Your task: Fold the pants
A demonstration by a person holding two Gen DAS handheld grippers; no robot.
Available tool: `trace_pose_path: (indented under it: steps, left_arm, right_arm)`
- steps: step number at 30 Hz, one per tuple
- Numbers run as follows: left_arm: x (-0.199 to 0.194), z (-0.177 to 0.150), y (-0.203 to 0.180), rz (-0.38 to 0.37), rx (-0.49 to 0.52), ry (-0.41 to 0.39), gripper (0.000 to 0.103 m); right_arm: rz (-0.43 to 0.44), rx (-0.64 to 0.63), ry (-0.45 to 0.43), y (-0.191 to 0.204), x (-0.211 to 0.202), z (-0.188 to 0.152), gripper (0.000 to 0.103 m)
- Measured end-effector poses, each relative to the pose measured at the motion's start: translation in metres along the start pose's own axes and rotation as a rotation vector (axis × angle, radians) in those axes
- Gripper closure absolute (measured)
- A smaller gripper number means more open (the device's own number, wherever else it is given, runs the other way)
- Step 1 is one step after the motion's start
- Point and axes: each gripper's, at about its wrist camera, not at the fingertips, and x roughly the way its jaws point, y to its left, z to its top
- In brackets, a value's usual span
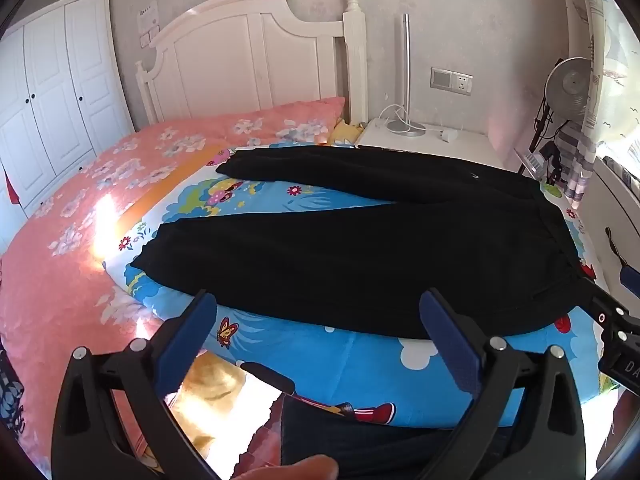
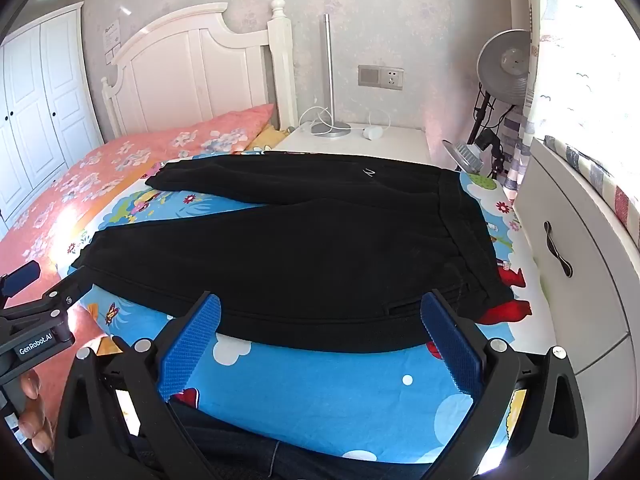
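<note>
Black pants (image 1: 360, 248) lie spread flat on the blue cartoon sheet (image 1: 340, 360), waistband to the right, two legs pointing left and splayed apart. They also show in the right wrist view (image 2: 300, 248). My left gripper (image 1: 318, 304) is open and empty, held above the near hem of the closer leg. My right gripper (image 2: 320, 306) is open and empty, above the near edge of the pants by the waistband corner (image 2: 484, 292). Each gripper shows at the edge of the other's view.
A pink floral quilt (image 1: 80, 220) covers the bed's left side. A white headboard (image 1: 248, 56) stands at the back, a white nightstand (image 2: 360, 140) with a lamp beside it. A white drawer cabinet (image 2: 568, 248) flanks the bed's right edge. A fan (image 2: 508, 68) stands behind it.
</note>
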Motion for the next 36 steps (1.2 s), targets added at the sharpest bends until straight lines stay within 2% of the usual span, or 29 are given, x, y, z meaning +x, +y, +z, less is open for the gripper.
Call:
trace_pose_path:
  steps: [36]
  left_arm:
    - [-0.0019,-0.0005,-0.0002,-0.002,-0.007,0.006,0.002]
  right_arm:
    - [-0.002,-0.003,-0.007,0.0001,-0.0014,0.0015,0.006]
